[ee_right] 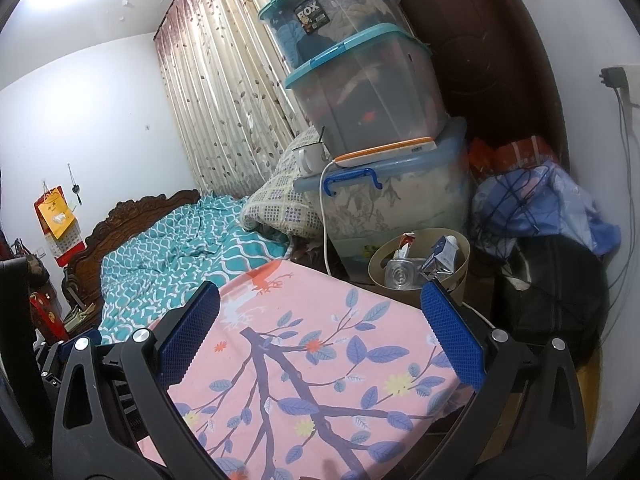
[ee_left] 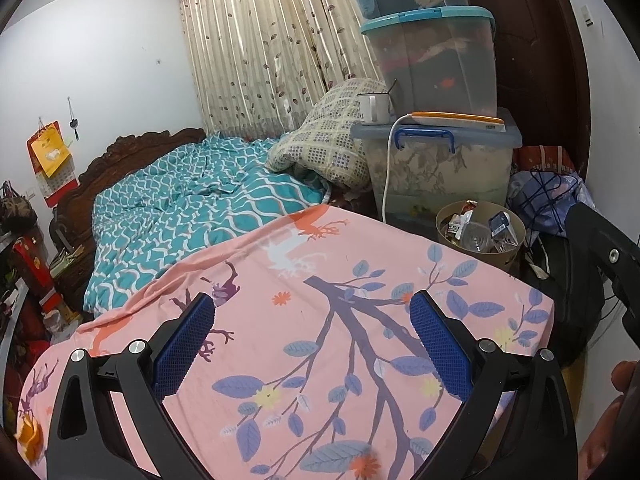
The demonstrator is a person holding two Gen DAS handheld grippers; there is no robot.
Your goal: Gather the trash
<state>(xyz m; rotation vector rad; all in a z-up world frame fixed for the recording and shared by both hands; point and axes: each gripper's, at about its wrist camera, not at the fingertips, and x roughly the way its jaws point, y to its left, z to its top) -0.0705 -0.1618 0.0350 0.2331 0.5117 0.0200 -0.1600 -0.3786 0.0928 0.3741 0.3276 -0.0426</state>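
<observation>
A tan round trash bin (ee_left: pixel 508 256) stands on the floor past the far right corner of the pink floral cover (ee_left: pixel 320 340). It holds cartons, wrappers and a clear plastic bottle (ee_left: pixel 476 236). It also shows in the right wrist view (ee_right: pixel 378 268). An orange peel-like scrap (ee_left: pixel 30 434) lies at the cover's left edge. My left gripper (ee_left: pixel 312 316) is open and empty above the pink cover. My right gripper (ee_right: pixel 320 306) is open and empty, its right pad close to the bin.
Stacked plastic storage boxes (ee_left: pixel 436 64) stand behind the bin, with a white mug (ee_left: pixel 374 108) and a charging tablet (ee_left: pixel 460 118) on the lowest one. A teal quilt (ee_left: pixel 192 200) covers the bed on the left. Bags and a dark bundle (ee_right: pixel 556 280) crowd the floor at right.
</observation>
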